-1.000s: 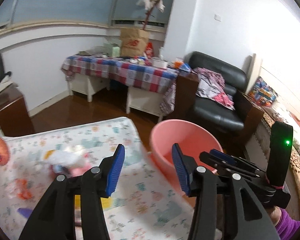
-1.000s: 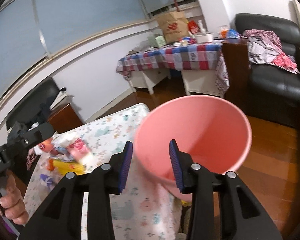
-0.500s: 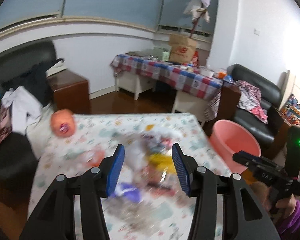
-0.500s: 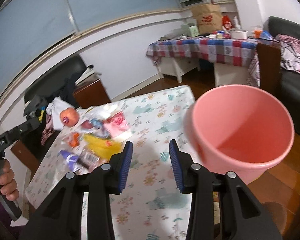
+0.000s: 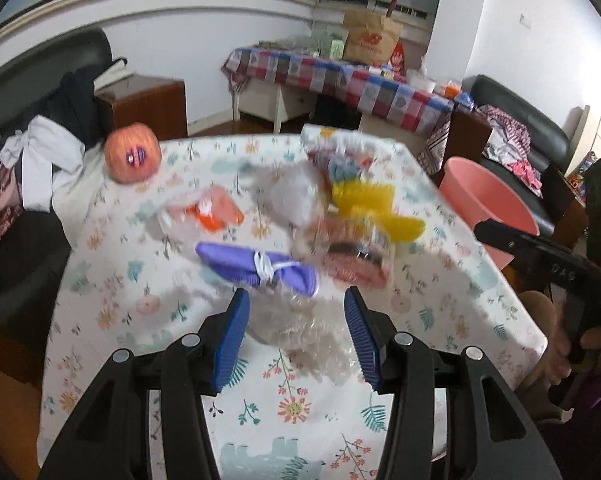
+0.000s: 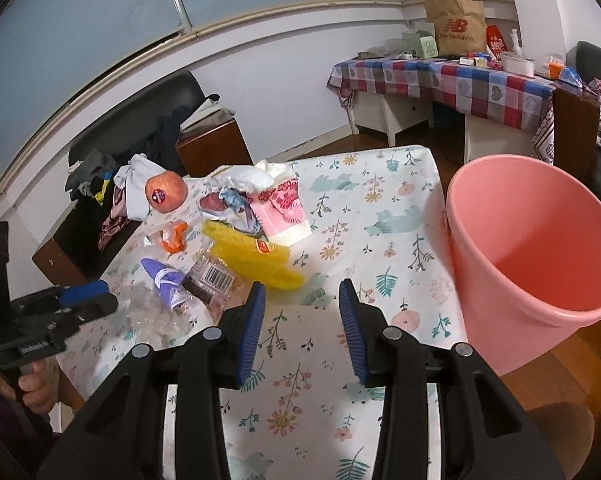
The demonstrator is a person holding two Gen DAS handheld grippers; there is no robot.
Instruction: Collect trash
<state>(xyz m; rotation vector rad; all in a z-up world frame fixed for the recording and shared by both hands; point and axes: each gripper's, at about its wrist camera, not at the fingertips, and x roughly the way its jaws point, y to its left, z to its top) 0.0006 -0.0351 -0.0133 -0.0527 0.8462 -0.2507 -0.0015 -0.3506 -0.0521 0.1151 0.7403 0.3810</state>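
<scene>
Beside the table's [image 6: 380, 360] right edge stands the pink bucket [image 6: 540, 240]; your left gripper [image 5: 296, 330] and right gripper [image 6: 302, 330] gape wide, empty, left straddling crumpled clear plastic [image 5: 300, 330].

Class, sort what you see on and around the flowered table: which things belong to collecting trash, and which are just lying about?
For the job:
pink bin
yellow wrapper
purple wrapper
crumpled clear plastic
pink paper cup
orange wrapper

Lying about:
apple
pile of clothes
brown paper bag
</scene>
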